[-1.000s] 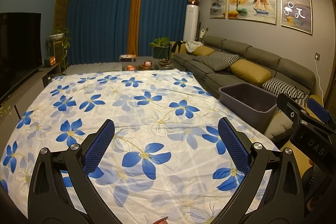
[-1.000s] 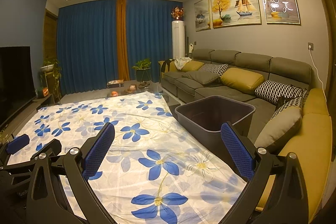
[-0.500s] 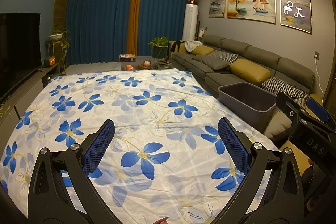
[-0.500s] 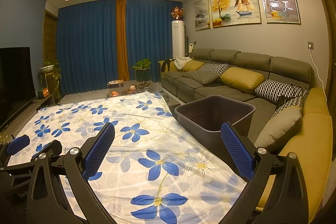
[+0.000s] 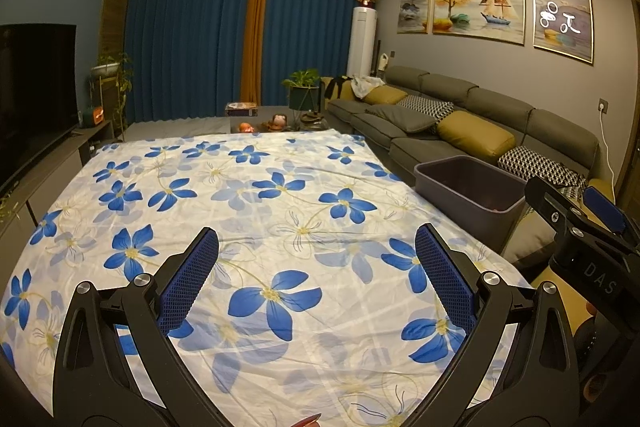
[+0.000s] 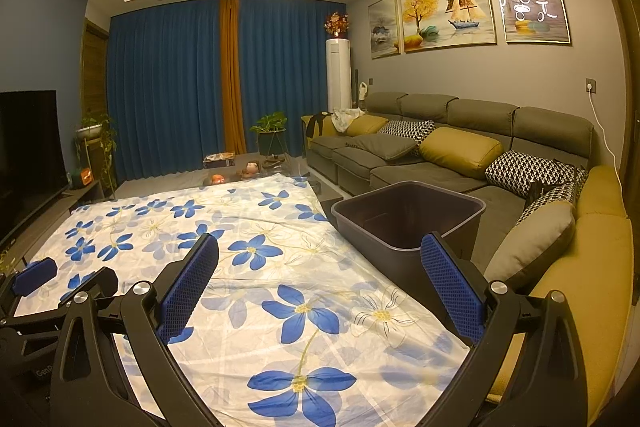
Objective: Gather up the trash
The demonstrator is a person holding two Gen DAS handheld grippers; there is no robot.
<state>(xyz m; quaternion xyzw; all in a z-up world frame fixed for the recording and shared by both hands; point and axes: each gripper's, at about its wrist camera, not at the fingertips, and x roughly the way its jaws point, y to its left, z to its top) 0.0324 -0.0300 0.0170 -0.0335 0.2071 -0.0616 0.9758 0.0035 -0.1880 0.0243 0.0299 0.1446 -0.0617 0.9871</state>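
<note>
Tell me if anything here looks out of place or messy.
Little stands out. The flowered sheet lies spread flat with only light wrinkles, and the grey bin stands upright at its edge by the sofa. Some clothing lies heaped on the sofa's far end. Both tongs are open.

My left camera looks forward along its fingers point(image 5: 188, 287), low over the flowered sheet point(image 5: 248, 211), facing the blue curtains point(image 5: 192, 39). My right camera sits just to the right, angled the same way, nearer the grey bin point(image 6: 404, 223) and sofa point(image 6: 460, 147). Both views share the sheet, bin, sofa, curtains and wall paintings point(image 6: 444, 15).
</note>
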